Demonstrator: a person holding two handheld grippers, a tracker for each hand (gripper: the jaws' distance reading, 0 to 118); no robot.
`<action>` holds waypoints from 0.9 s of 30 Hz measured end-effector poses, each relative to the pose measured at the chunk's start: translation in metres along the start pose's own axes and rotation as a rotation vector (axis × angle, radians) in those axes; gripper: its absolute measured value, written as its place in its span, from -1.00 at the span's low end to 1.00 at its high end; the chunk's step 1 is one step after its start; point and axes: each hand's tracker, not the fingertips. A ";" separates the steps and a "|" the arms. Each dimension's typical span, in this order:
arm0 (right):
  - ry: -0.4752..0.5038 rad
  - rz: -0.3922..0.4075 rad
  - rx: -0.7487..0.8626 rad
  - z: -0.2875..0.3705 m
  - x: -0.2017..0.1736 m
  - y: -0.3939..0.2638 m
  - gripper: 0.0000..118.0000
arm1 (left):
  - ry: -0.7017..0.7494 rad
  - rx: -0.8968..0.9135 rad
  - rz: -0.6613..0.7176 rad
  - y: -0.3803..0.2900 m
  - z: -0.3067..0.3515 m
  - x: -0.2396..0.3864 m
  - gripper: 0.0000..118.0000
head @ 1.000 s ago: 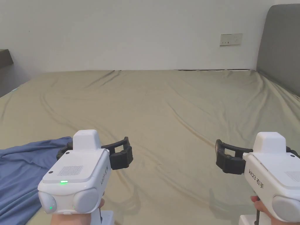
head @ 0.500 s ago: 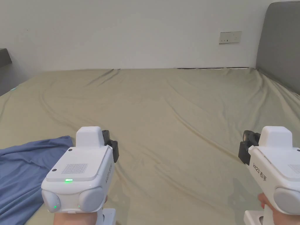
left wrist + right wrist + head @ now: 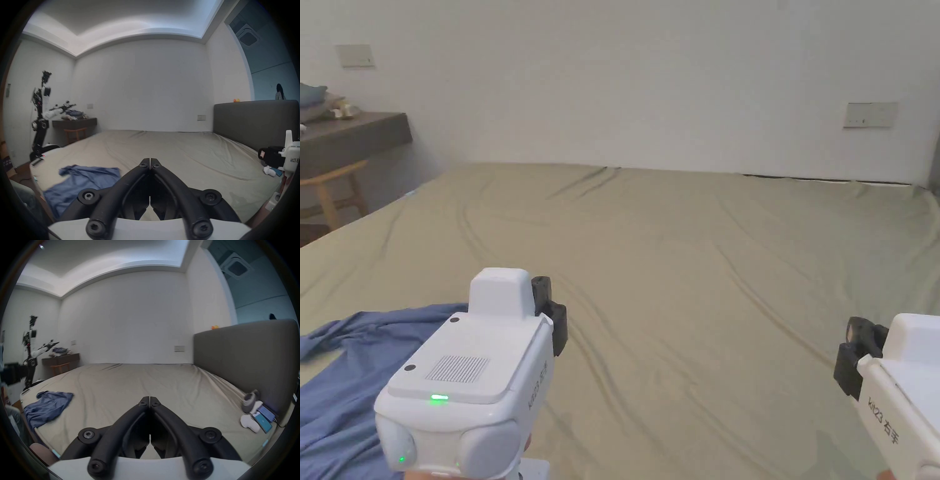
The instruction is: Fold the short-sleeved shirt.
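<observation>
Shirt (image 3: 356,369), blue, lies crumpled at the bed's (image 3: 687,250) near-left corner in my head view, left gripper (image 3: 550,315) just beside it. Left gripper view: jaws closed, empty, shirt's long axis running toward the near edge. Right gripper view: right gripper (image 3: 149,400) closed, empty, well apart, likely staging.

I look across a wide bed (image 3: 687,250) in a wrinkled tan sheet, grey headboard (image 3: 243,356) on my right. A dark shelf (image 3: 353,131) with a wooden stool (image 3: 334,187) beneath sits far left, a robot (image 3: 40,113) standing beside it.
</observation>
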 end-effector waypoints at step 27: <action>0.388 0.087 -0.058 -0.077 -0.177 -0.017 -1.00 | 0.156 -0.391 0.173 -0.069 -0.157 -0.172 -1.00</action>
